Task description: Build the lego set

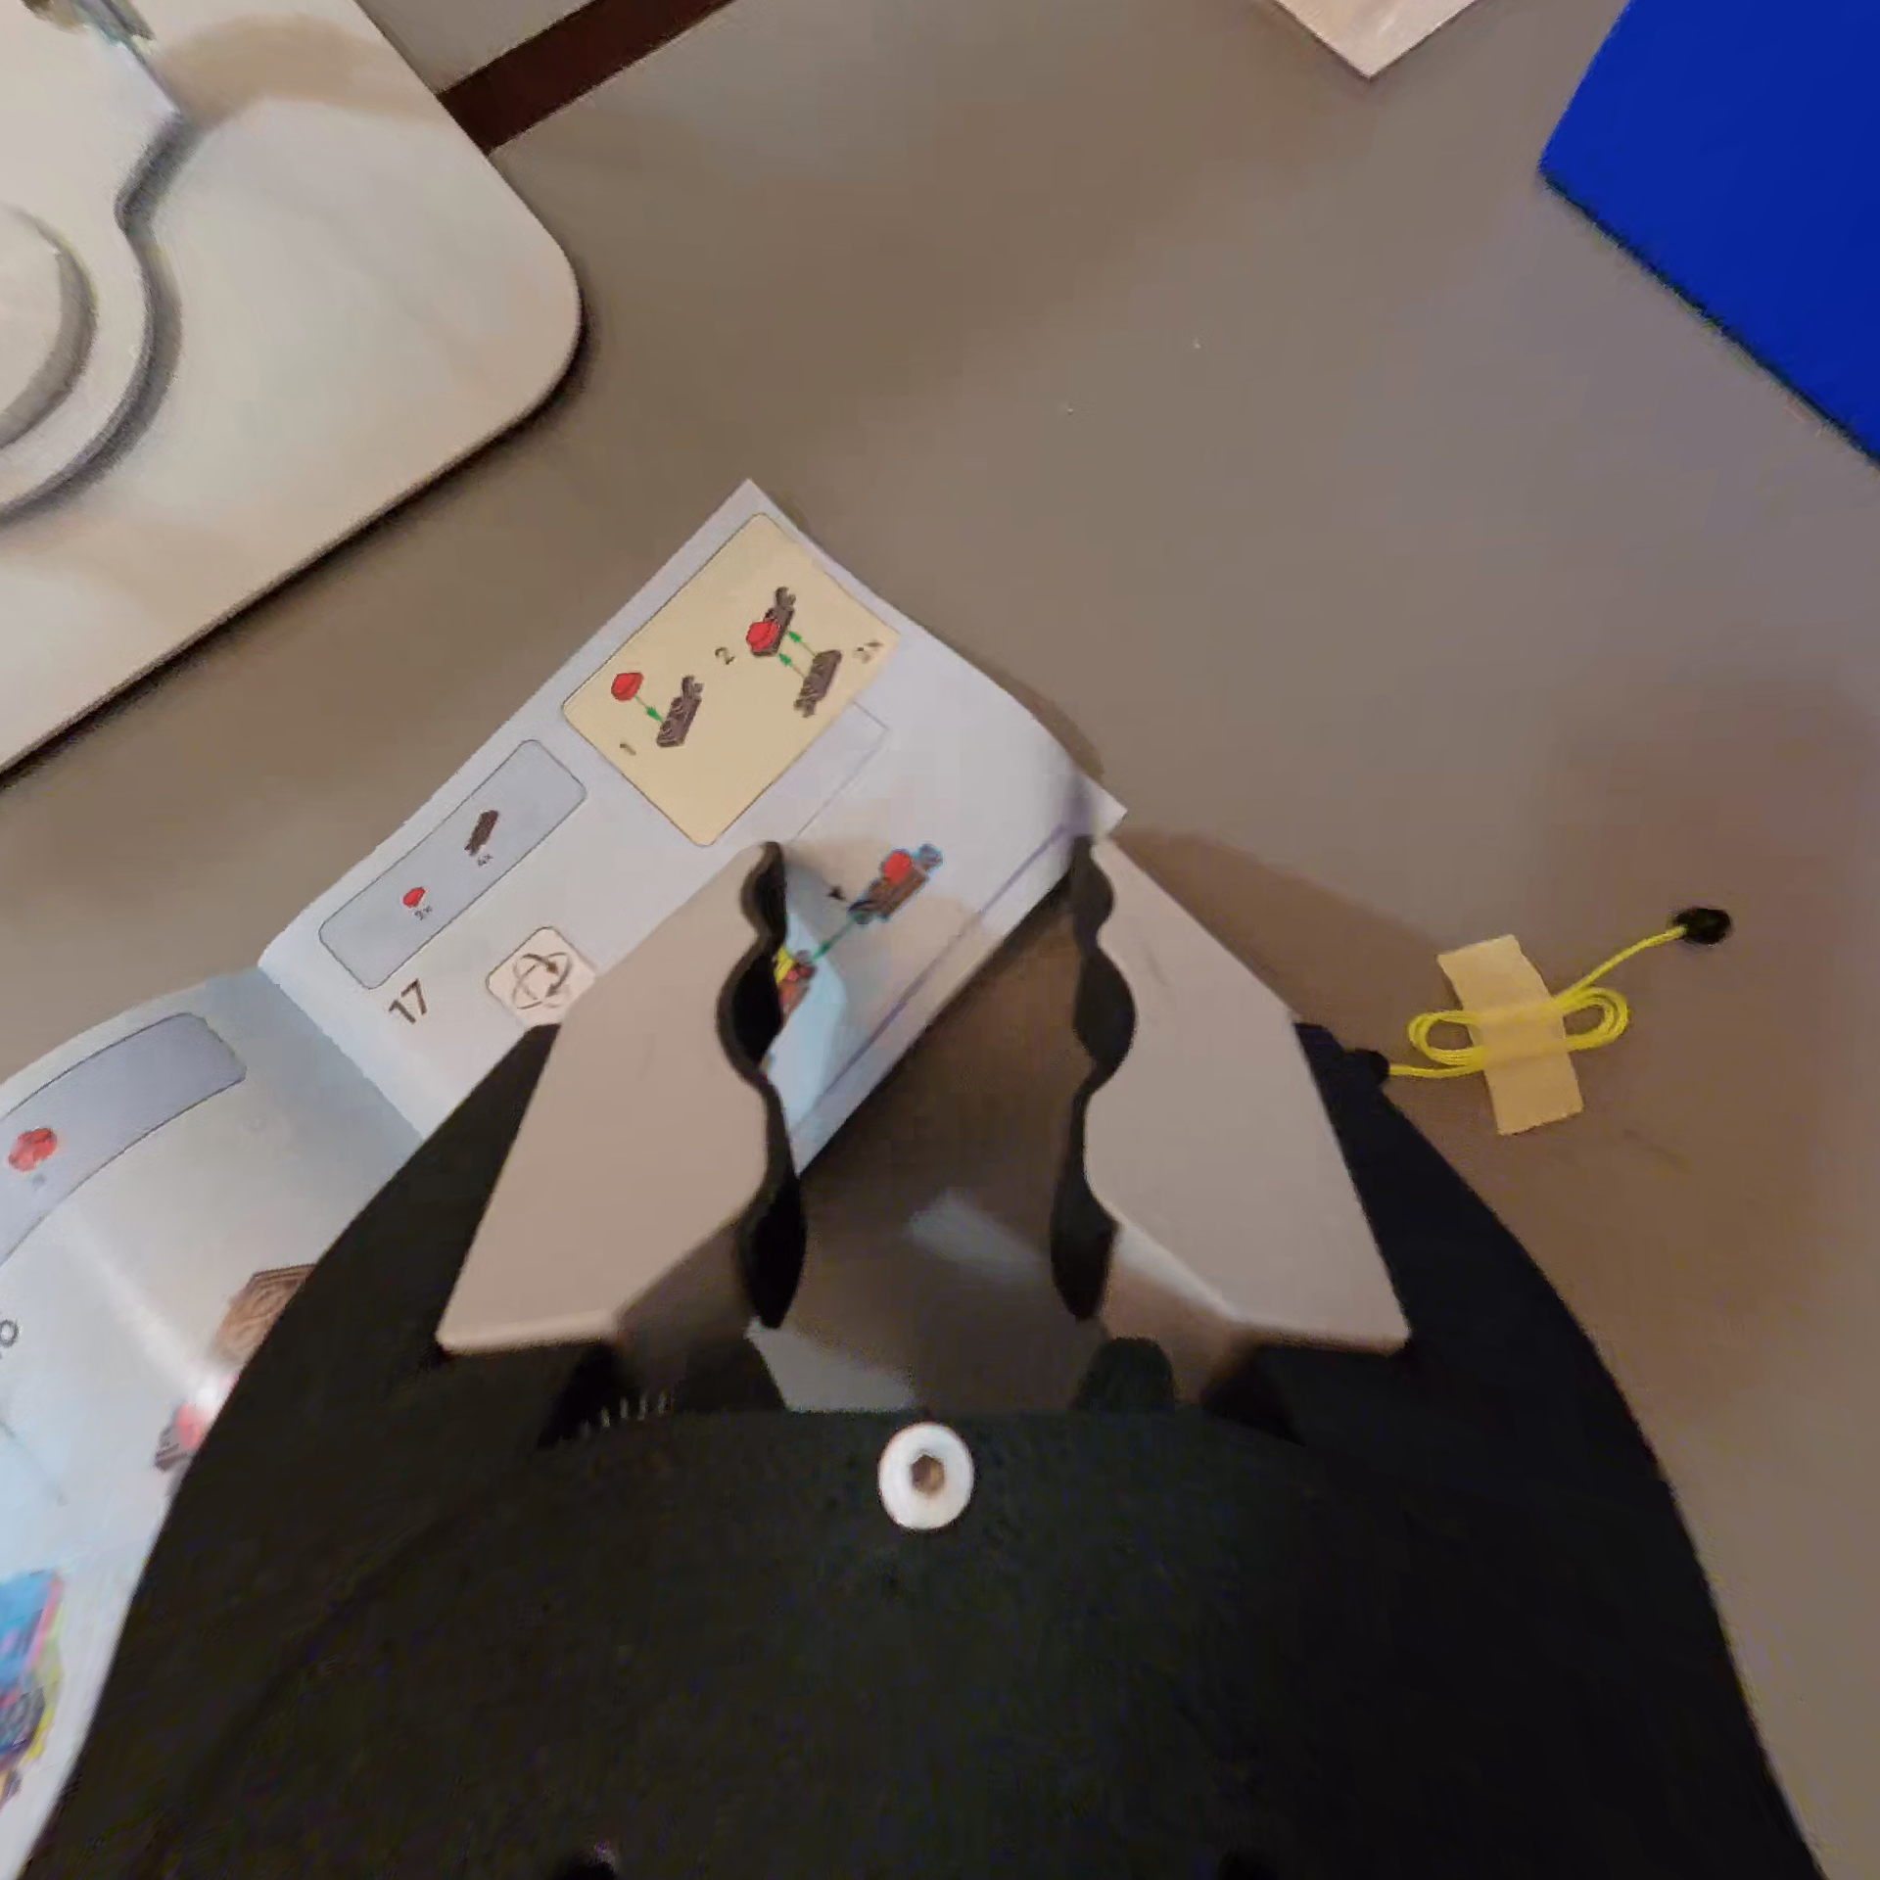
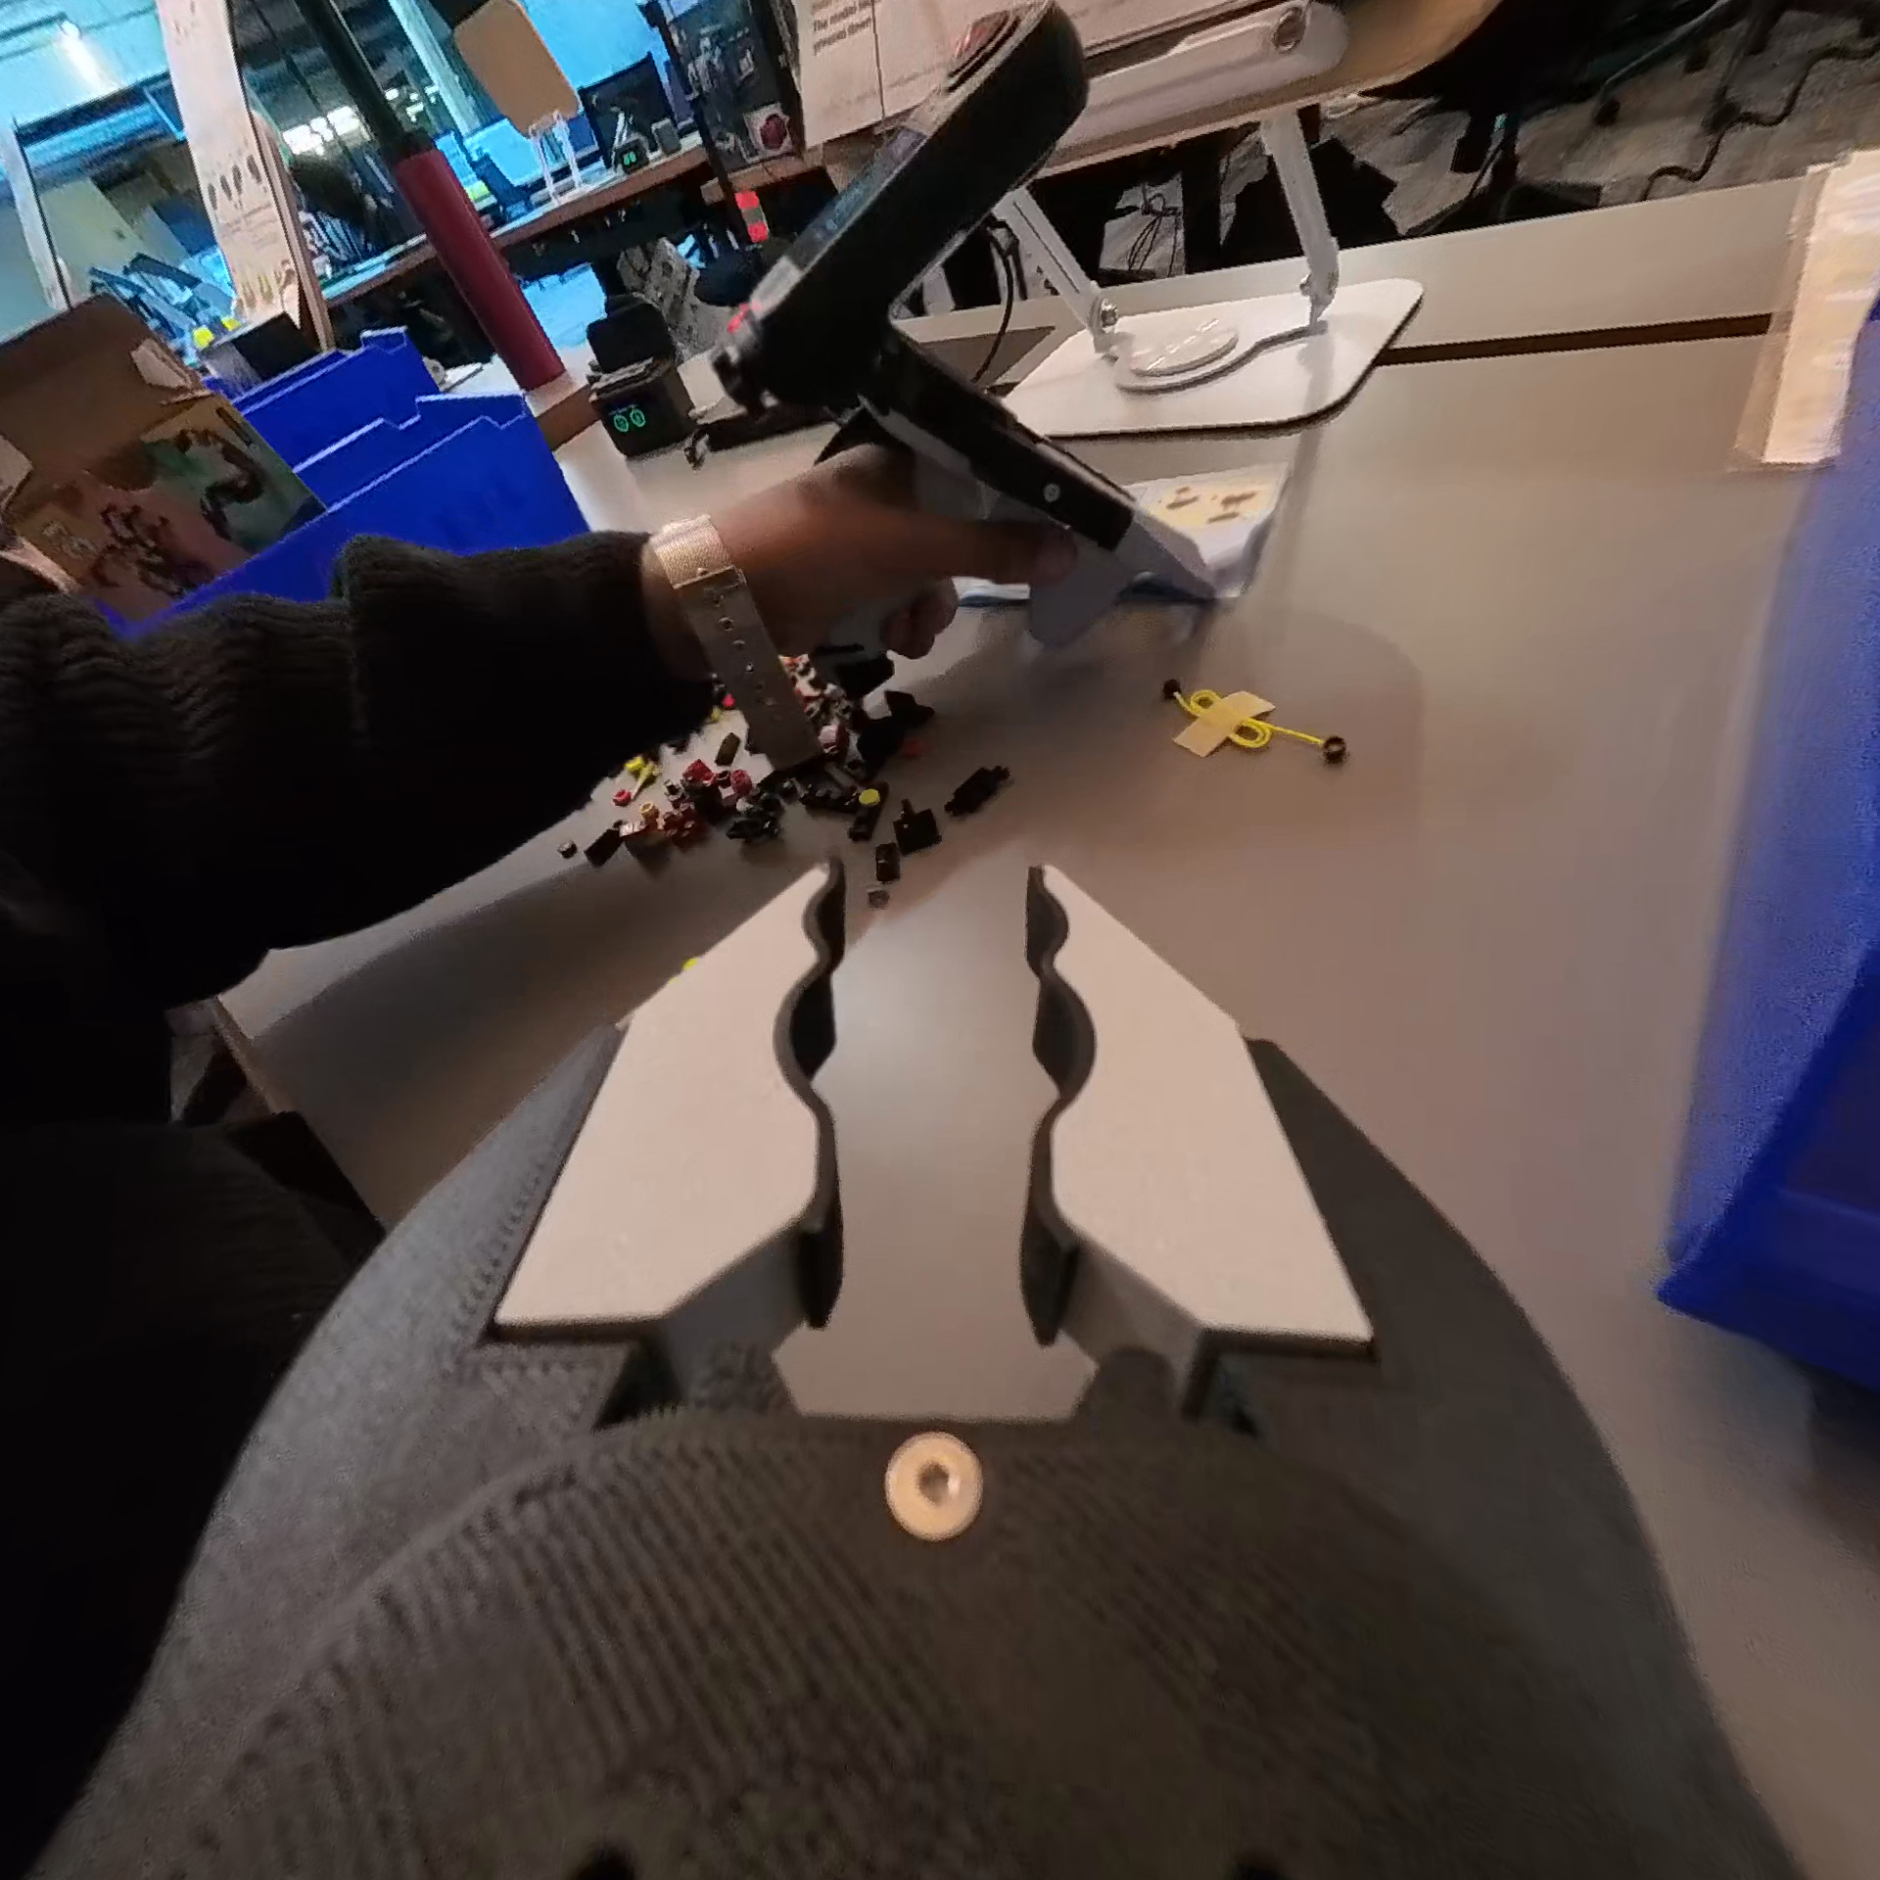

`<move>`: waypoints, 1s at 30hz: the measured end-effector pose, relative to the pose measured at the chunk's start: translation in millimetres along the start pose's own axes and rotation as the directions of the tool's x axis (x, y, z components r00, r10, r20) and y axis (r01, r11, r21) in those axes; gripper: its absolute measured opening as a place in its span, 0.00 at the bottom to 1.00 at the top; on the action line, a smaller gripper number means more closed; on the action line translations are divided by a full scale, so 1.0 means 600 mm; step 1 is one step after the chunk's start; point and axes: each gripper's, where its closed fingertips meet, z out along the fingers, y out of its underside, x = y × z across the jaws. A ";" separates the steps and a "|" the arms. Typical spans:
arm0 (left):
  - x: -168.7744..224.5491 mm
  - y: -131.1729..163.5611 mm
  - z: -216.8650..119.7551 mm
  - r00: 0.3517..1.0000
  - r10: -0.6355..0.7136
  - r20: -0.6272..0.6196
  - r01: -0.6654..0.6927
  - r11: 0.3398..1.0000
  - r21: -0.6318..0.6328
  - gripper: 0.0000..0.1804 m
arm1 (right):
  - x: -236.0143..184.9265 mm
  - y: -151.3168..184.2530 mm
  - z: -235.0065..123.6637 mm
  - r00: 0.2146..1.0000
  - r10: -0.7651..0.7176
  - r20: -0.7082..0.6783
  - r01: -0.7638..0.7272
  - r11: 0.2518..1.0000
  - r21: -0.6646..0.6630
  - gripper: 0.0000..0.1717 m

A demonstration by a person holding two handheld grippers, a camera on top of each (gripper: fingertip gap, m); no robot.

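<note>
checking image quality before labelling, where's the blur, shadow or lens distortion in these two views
Left wrist view: soft motion blur on the instruction booklet and the fingers; the gripper's shadow falls right of the booklet. Right wrist view: wide-angle bending at the edges, blue bin smeared, loose bricks fairly sharp.
</note>
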 end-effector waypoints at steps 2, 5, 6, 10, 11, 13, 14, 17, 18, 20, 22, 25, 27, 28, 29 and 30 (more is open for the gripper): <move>0.006 -0.005 -0.001 0.999 -0.032 -0.035 0.032 0.999 0.006 0.15 | 0.004 0.000 -0.003 0.999 -0.029 -0.021 0.029 1.000 -0.006 0.19; 0.010 -0.006 -0.006 0.998 -0.041 -0.049 0.042 0.999 0.014 0.06 | 0.006 -0.004 -0.008 0.999 -0.025 -0.025 0.025 1.000 0.005 0.18; 0.011 -0.008 -0.010 0.998 -0.042 -0.055 0.043 0.999 0.024 0.06 | 0.006 -0.005 -0.009 1.000 -0.017 -0.020 0.017 1.000 0.011 0.18; 0.028 -0.021 -0.045 0.984 -0.096 -0.151 0.109 0.991 0.079 0.07 | 0.004 -0.005 -0.009 1.000 -0.002 -0.007 0.002 1.000 0.016 0.18; 0.032 -0.021 -0.053 0.978 -0.110 -0.179 0.126 0.989 0.083 0.09 | 0.003 -0.004 -0.008 1.000 -0.002 -0.005 0.002 1.000 0.012 0.18; 0.037 -0.017 -0.061 0.964 -0.141 -0.224 0.159 0.985 0.065 0.11 | 0.000 -0.001 -0.006 1.000 -0.003 0.000 0.003 1.000 0.005 0.18; 0.037 -0.014 -0.062 0.960 -0.154 -0.236 0.172 0.983 0.057 0.09 | -0.002 -0.001 -0.005 1.000 -0.004 0.003 0.004 1.000 0.002 0.19; 0.029 -0.008 -0.062 0.958 -0.165 -0.233 0.184 0.981 0.064 0.05 | -0.004 0.002 -0.002 1.000 -0.015 0.002 0.015 1.000 -0.008 0.19; 0.028 -0.005 -0.061 0.958 -0.167 -0.233 0.187 0.980 0.063 0.04 | -0.004 0.003 -0.002 1.000 -0.020 -0.001 0.020 1.000 -0.012 0.19; 0.023 -0.002 -0.058 0.961 -0.165 -0.222 0.182 0.981 0.060 0.05 | -0.002 0.004 -0.001 1.000 -0.026 -0.008 0.026 1.000 -0.015 0.19; 0.022 -0.005 -0.053 0.965 -0.151 -0.214 0.169 0.983 0.069 0.12 | 0.000 0.006 0.001 1.000 -0.023 -0.009 0.023 1.000 -0.020 0.19; 0.023 -0.011 -0.039 0.978 -0.111 -0.177 0.127 0.989 0.079 0.34 | 0.000 0.009 0.005 1.000 -0.016 -0.003 0.016 0.999 -0.029 0.19; 0.013 -0.003 -0.024 0.994 -0.049 -0.095 0.055 0.997 0.058 0.35 | 0.000 0.011 0.006 1.000 -0.023 -0.006 0.023 0.999 -0.036 0.19; 0.004 0.003 -0.017 0.999 -0.018 -0.040 0.020 0.999 0.040 0.32 | 0.001 0.011 0.006 1.000 -0.028 -0.010 0.028 0.999 -0.038 0.19; 0.001 0.008 -0.012 1.000 0.010 -0.017 -0.009 1.000 0.023 0.30 | 0.001 0.011 0.006 0.999 -0.032 -0.013 0.032 0.999 -0.039 0.19; 0.004 0.006 -0.012 1.000 0.009 -0.024 -0.008 0.999 0.033 0.27 | 0.002 0.011 0.005 0.999 -0.034 -0.015 0.033 0.999 -0.039 0.19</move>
